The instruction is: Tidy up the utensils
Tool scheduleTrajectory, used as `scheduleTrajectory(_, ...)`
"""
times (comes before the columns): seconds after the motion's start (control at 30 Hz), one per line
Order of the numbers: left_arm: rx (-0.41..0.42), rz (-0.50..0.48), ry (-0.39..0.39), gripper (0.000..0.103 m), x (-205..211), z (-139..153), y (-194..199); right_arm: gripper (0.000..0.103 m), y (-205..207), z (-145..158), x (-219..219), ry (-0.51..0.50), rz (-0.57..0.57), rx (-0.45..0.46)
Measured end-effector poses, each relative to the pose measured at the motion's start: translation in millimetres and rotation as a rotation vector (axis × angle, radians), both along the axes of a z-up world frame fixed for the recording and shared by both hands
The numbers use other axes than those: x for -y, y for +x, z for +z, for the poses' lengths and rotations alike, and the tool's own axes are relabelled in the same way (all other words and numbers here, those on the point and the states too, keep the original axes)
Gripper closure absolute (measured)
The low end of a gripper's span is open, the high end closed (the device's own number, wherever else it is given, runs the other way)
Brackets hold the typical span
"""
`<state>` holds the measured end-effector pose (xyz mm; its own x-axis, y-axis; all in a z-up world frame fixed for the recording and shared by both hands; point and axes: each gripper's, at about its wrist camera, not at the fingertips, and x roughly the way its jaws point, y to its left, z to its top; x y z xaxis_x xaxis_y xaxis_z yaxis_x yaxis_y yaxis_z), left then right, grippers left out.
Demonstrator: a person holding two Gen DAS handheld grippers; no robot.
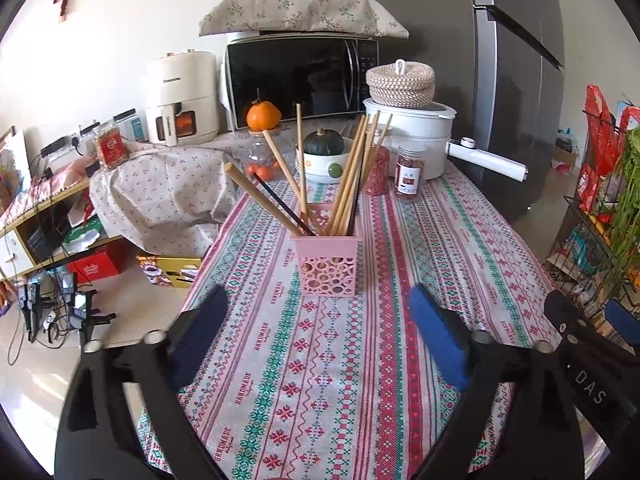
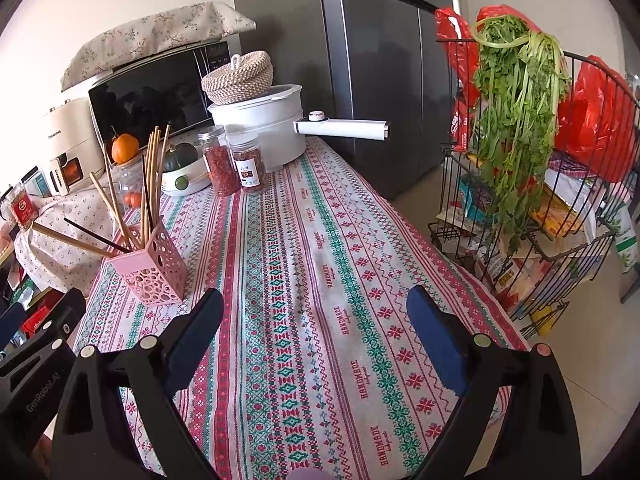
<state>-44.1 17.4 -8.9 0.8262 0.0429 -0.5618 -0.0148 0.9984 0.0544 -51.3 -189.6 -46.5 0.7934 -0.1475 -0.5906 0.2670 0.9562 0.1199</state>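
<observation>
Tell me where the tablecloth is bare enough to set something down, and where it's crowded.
Bare: the tablecloth from the near edge up to the two spice jars, right of the pink holder; also the strip in front of that holder. Crowded: the far end, where jars, squash bowl and white pot stand together.
</observation>
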Motion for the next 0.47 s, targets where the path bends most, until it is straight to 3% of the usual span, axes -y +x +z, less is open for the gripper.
scheduleTrajectory(0.13,-0.004,-0.006,0.004,0.030,0.6,-2.2,-0.2,0.013,0.2,0.1,-0.2,0.000,0.000,-0.001)
scheduleTrajectory(0.27,0.007,-0.006,0.016,0.013,3.5,1.9,-1.9,0.013,0.7,-0.5,0.6,0.001,-0.001,-0.003)
scheduleTrajectory(0.37,0.016,0.008,0.009,0.007,2.7,5.5,-3.3,0.013,0.8,-1.5,1.4,0.002,-0.002,-0.005)
scheduleTrajectory(0.47,0.018,0.013,-0.006,0.007,-0.3,7.6,-3.7,0.013,0.9,-1.9,1.8,0.003,-0.005,-0.007)
